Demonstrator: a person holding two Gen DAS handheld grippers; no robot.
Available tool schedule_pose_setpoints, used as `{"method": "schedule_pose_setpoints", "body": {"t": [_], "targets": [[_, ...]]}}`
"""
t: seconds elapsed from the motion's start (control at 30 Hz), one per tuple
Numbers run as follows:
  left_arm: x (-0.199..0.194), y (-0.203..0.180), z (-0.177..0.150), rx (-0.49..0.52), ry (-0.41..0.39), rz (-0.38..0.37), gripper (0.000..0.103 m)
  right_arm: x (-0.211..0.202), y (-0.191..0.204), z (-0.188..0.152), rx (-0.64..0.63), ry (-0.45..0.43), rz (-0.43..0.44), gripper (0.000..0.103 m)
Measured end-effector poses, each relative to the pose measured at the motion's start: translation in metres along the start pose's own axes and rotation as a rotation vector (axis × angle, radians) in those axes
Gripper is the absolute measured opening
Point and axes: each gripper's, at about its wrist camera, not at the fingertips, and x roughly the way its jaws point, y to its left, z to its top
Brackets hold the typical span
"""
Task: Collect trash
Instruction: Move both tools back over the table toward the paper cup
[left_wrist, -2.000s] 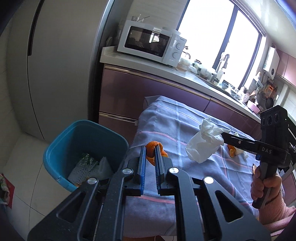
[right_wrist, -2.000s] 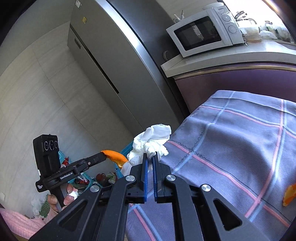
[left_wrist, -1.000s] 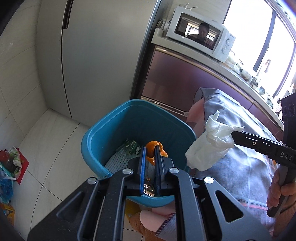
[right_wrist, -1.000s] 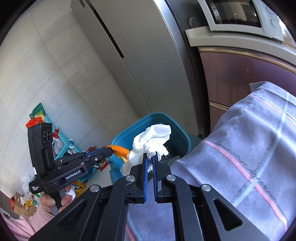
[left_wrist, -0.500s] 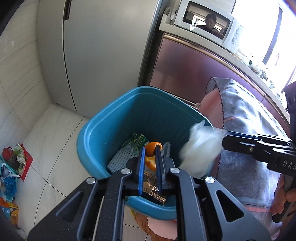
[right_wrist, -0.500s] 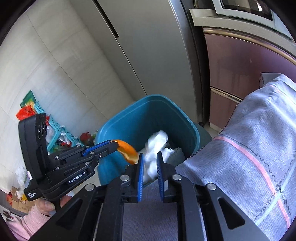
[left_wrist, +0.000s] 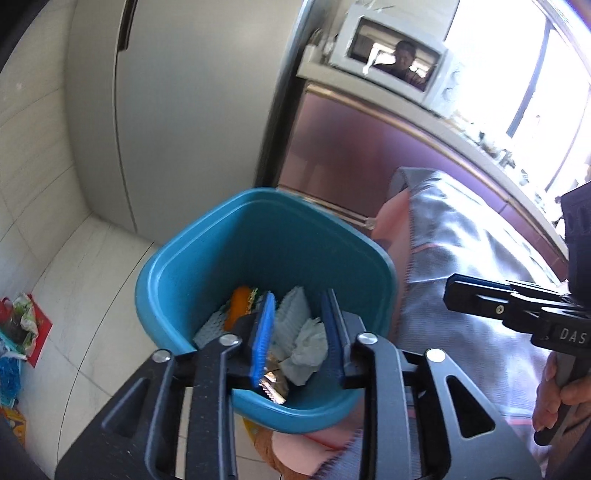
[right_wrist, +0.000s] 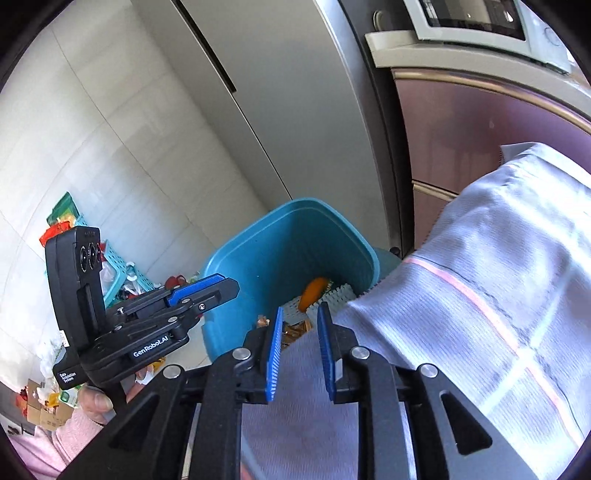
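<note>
Teal bin (left_wrist: 207, 258) at 12 o'clock is receiving orange peel (left_wrist: 239, 306) and tissue (left_wrist: 308, 345) as I am opening both emptied grippers, left gripper (left_wrist: 297, 325) and right gripper (right_wrist: 299, 332), next returning for remaining table trash.

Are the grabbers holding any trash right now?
No. Both the left gripper and right gripper are opening with nothing between them; the orange peel and tissue lie in the bin.

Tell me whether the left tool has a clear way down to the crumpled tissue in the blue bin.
Probably yes. The left tool hangs over the open blue bin, its jaws opening with nothing between them, and the crumpled tissue lies uncovered on top of the other trash, right below.
</note>
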Motion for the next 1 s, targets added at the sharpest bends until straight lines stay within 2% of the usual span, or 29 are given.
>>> {"method": "schedule_pose_setpoints", "body": {"t": [0.17,0.37,0.73,1.0], "targets": [[-0.019,-0.03,-0.001,0.05,-0.042,-0.074,0.04,-0.039,-0.003,-0.014,-0.002,-0.072,0.004,0.022],[-0.031,-0.076,-0.003,0.112,-0.04,-0.216,0.044,-0.1,-0.021,-0.043,0.034,-0.174,-0.038,0.027],[-0.022,-0.187,-0.024,0.276,0.03,-0.405,0.046,-0.211,-0.089,-0.121,0.225,-0.326,-0.245,0.027],[-0.009,-0.264,-0.042,0.371,0.093,-0.513,0.049,-0.274,-0.14,-0.173,0.381,-0.417,-0.388,0.028]]}}
